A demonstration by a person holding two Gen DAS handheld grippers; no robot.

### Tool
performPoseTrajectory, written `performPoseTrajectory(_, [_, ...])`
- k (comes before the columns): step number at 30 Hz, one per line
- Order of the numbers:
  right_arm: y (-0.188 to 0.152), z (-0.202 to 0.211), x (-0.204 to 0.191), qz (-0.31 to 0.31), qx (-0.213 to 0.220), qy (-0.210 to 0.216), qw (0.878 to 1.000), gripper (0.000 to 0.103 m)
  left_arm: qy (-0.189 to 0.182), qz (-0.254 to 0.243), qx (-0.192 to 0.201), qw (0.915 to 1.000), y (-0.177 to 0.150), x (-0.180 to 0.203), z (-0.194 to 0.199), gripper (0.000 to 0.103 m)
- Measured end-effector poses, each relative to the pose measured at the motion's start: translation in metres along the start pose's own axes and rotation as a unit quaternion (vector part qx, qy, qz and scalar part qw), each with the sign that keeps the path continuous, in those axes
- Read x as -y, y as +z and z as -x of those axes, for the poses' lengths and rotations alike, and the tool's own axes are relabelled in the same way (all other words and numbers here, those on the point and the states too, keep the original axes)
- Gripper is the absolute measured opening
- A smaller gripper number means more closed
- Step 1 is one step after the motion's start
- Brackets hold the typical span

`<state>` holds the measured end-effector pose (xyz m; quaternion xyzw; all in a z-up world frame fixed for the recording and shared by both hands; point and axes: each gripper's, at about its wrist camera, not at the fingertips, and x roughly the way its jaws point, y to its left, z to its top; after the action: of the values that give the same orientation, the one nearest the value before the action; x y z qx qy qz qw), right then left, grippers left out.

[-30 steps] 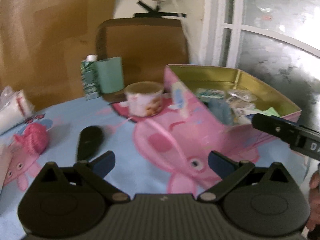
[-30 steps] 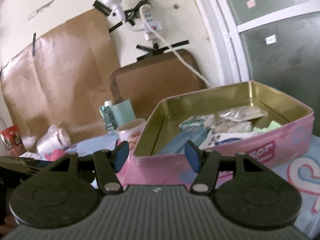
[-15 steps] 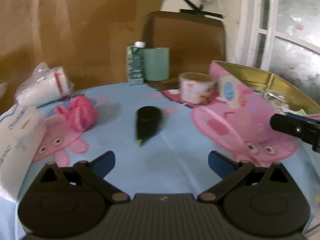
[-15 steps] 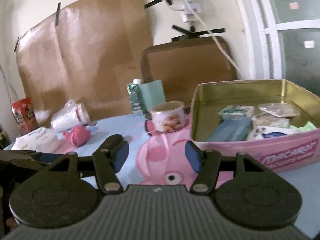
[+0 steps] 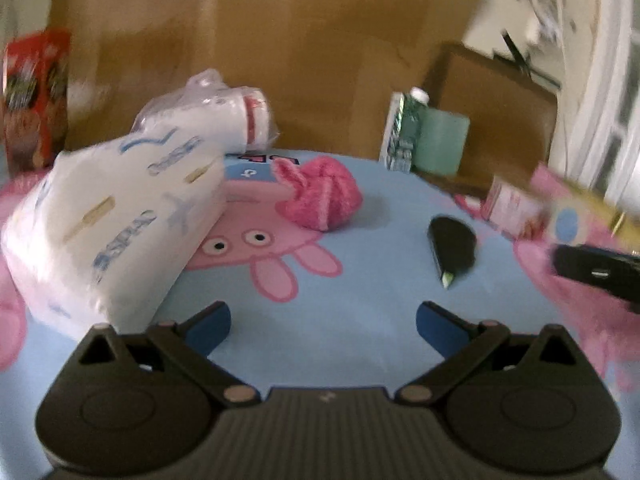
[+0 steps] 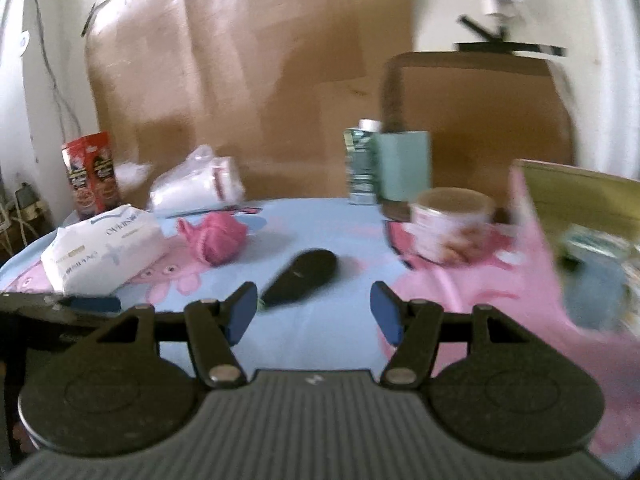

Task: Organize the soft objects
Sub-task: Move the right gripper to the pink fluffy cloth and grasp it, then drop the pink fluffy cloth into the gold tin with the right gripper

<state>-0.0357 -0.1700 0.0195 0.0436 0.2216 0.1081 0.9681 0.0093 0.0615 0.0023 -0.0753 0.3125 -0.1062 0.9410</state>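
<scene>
The left tool [image 5: 323,329] hangs above the desk [image 5: 360,320] with its jaws spread wide and nothing between them; the right tool [image 6: 313,312] is likewise spread wide and empty. Ahead of the left tool and to its left lies a white pack of tissues [image 5: 112,232], soft and pillowy with blue and gold print, its near corner just beside the left finger. Behind it rests a clear plastic bag of white soft goods [image 5: 208,120]. Farther ahead, near the middle of the desk, sits a fluffy pink yarn ball [image 5: 322,196], well apart from both tools. A black oblong case [image 5: 452,246] with a pale green tip lies ahead and to the right of the left tool; in the right wrist view it sits just beyond the right tool's left finger. The pink tin box [image 6: 576,240] stands at the right, holding packets. A small printed tub [image 6: 450,224] stands beside it, a green carton [image 6: 360,164] behind.
</scene>
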Motion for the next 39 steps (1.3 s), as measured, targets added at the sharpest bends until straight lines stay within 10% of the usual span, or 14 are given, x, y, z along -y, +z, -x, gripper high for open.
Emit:
performPoseTrajectory(11, [0.044,-0.14,-0.046,0.022,-0.075,0.114,0.99,0.076,-0.021,0.109,0.073,0.9912,0.001,-0.037,0.019,0.102])
performPoseTrajectory(14, [0.04,-0.16,-0.046,0.004,-0.1,0.152,0.983,0.041,-0.024,0.107,0.072,0.9914,0.0,-0.035,0.02,0.102])
performPoseTrajectory(24, [0.015,-0.035,-0.008,0.006,-0.05,0.155,0.987,0.04,-0.067,0.108,0.09,0.9878,-0.001,-0.039,0.026,0.102])
performPoseTrajectory(32, [-0.04,0.03,0.015,0.058,-0.033,0.061,0.996,0.044,-0.239,0.042,-0.027,0.9698,-0.001,0.039,0.014,0.094])
performPoseTrajectory(39, [-0.05,0.036,0.018,0.081,-0.01,0.061,0.995,0.041,-0.251,0.001,-0.106,0.9621,0.0,0.102,-0.015,0.066])
